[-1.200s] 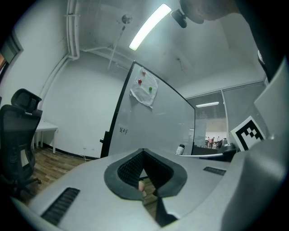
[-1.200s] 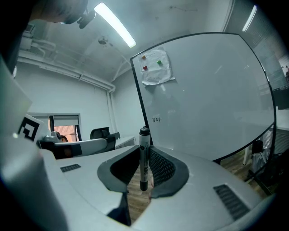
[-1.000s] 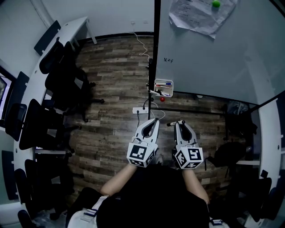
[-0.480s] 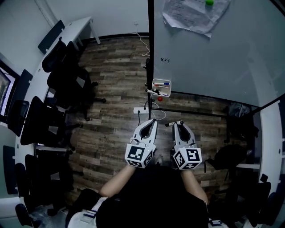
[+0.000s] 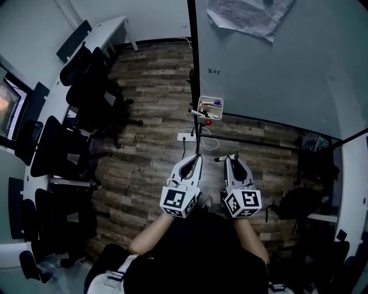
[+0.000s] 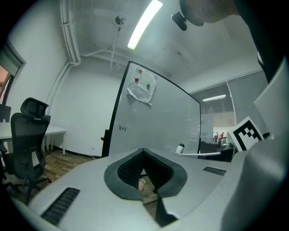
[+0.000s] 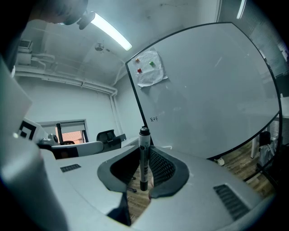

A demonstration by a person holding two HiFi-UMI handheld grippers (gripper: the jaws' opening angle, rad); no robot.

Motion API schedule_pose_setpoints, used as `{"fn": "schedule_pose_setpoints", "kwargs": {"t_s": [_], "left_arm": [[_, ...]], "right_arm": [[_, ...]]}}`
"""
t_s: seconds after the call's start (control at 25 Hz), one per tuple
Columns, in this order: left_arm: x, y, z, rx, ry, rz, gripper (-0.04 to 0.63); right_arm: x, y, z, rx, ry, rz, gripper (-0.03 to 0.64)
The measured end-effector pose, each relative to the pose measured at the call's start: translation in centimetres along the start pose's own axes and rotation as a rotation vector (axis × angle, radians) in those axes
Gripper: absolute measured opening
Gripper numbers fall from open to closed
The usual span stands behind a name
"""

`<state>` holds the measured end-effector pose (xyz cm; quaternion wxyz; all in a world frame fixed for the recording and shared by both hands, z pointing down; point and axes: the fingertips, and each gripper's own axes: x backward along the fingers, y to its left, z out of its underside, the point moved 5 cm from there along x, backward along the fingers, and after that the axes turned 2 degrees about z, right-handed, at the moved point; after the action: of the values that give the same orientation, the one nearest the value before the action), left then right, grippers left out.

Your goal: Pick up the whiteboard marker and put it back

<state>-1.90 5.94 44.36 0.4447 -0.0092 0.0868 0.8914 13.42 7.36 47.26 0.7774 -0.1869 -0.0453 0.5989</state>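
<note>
My right gripper (image 5: 230, 158) is shut on a black whiteboard marker (image 5: 223, 157), which lies crosswise between the jaw tips in the head view. In the right gripper view the marker (image 7: 144, 155) stands upright in my right gripper (image 7: 142, 175), cap end up. My left gripper (image 5: 196, 157) is beside it on the left, shut with nothing in it; in its own view my left gripper (image 6: 145, 179) shows no object between the pads. Ahead, a white marker tray (image 5: 210, 108) with several markers hangs on the whiteboard (image 5: 276, 69) at its lower left corner.
Papers (image 5: 247, 14) are pinned at the board's top. The board's black stand bar (image 5: 247, 141) crosses the wooden floor ahead of the grippers. A power strip (image 5: 187, 138) and cable lie by the stand. Black office chairs (image 5: 86, 97) line a white desk (image 5: 54, 97) on the left.
The head view has shifted a little and both grippers have drifted slightly. The marker stays gripped in the right gripper and the left stays shut.
</note>
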Motion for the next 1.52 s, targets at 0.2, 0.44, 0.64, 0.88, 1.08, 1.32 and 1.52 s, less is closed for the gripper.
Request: {"fn": "schedule_pose_setpoints", "kwargs": {"t_s": [0.2, 0.44, 0.64, 0.88, 1.08, 1.32, 1.52], "left_arm": [[-0.9, 0.7, 0.0, 0.003, -0.006, -0.006, 0.008], [-3.4, 1.8, 0.5, 0.020, -0.006, 0.015, 0.008], [-6.0, 3.3, 0.0, 0.024, -0.008, 0.034, 0.008], [-9.2, 5.5, -0.4, 0.031, -0.005, 0.038, 0.008], [-11.5, 7.2, -0.7, 0.034, -0.012, 0.045, 0.008], [-13.8, 9.1, -1.1, 0.044, -0.021, 0.045, 0.008], [-15.4, 10.5, -1.1, 0.050, -0.020, 0.046, 0.008]], "right_arm": [[-0.6, -0.3, 0.0, 0.003, 0.001, 0.010, 0.077], [-2.8, -1.5, -0.5, 0.008, -0.002, 0.043, 0.077], [-5.4, -2.3, -1.0, 0.012, 0.008, 0.057, 0.077], [-8.7, -3.4, -1.5, 0.012, 0.020, 0.063, 0.077], [-11.5, -4.2, -2.0, 0.005, 0.020, 0.066, 0.077], [-14.7, -4.5, -2.4, 0.006, 0.021, 0.064, 0.077], [-17.1, -5.1, -2.7, 0.000, 0.026, 0.074, 0.077]]}}
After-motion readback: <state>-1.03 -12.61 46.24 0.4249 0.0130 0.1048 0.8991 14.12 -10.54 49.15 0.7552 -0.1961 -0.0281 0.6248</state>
